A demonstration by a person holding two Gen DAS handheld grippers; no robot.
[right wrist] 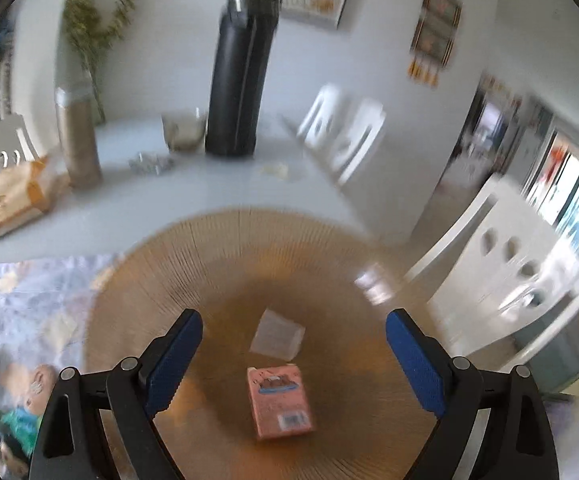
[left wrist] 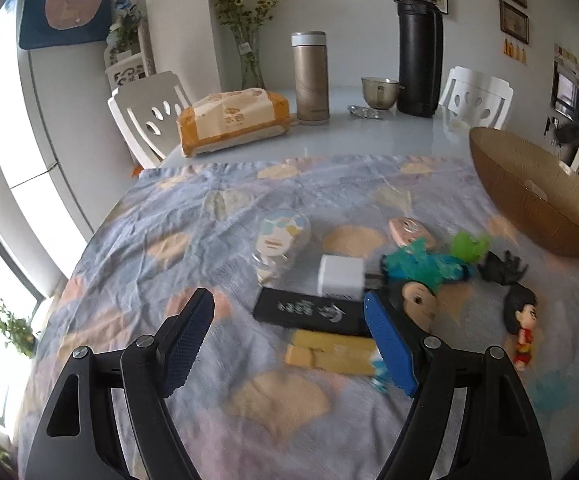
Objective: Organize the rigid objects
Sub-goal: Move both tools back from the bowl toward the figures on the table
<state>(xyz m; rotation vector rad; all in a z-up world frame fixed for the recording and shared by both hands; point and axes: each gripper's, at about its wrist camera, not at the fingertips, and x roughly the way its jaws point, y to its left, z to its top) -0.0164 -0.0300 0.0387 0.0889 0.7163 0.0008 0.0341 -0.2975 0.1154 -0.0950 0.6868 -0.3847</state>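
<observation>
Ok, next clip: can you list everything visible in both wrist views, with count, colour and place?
bowl: 1, brown, right of cloth
pink box: 1, in bowl
white packet: 1, in bowl
cloth: 1, floral blue, on table
white charger: 1, mid cloth
black box: 1, by charger
yellow box: 1, nearest
figurines: several, mixed colours, right on cloth
black flask: 1, far side
gold flask: 1, far side
tissue pack: 1, orange, far left
left gripper: open, above cloth
right gripper: open, over bowl
</observation>
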